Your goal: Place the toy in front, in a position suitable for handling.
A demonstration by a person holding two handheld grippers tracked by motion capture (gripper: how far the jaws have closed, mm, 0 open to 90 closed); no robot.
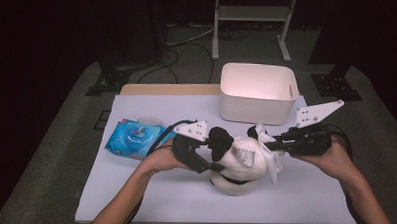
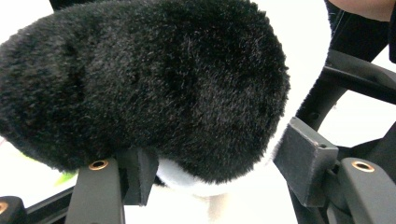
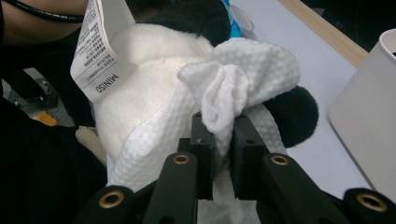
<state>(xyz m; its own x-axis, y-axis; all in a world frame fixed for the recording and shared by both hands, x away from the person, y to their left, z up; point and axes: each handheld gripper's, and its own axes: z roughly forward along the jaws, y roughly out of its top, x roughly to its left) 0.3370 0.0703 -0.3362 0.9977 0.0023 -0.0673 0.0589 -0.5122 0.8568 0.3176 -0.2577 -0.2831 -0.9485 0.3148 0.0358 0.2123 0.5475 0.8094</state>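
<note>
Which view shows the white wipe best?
The right gripper view: the white wipe sits close up, pinched in the right hand-held gripper and draped over the plush toy. The high view shows it small; the left gripper view shows black fur.

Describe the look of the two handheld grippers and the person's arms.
Both grippers are black, each with two flat-padded jaws and brass-coloured rivets. The left gripper and right gripper each carry a pale three-cornered plate with small dots on top. A black cable trails from each along the forearm. The forearms are bare, with no sleeves in sight.
</note>
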